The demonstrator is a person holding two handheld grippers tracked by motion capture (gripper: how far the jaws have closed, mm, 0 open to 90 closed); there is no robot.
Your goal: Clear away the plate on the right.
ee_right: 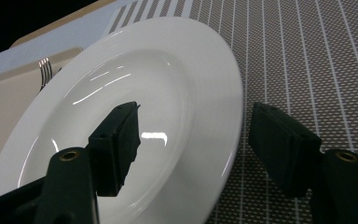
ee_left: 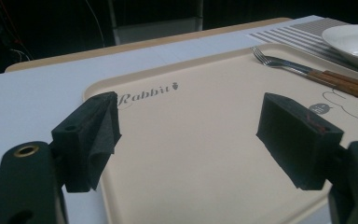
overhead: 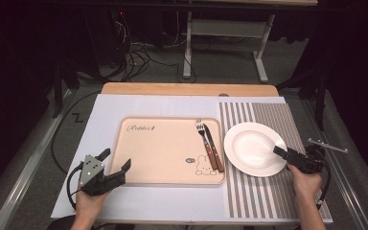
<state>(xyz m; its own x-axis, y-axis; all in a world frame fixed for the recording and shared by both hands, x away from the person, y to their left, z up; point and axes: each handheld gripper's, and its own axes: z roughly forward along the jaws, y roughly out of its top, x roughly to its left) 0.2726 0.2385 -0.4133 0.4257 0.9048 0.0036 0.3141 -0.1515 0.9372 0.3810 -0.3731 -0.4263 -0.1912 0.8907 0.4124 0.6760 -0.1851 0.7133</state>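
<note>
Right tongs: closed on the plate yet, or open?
Open. The right tongs straddle the white plate's rim, one jaw over its bowl, one outside, pads not touching.

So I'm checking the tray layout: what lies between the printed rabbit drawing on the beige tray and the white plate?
In the high view, a wooden-handled fork and knife lie side by side on the beige tray, between the rabbit drawing and the white plate.

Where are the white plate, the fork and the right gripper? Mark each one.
white plate (overhead: 249, 143), high view, on its shallow well.
fork (ee_left: 272, 60), left gripper view, on its metal neck behind the tines.
right gripper (ee_right: 193, 140), right gripper view, midway between its fingertips astride the plate's rim.
</note>
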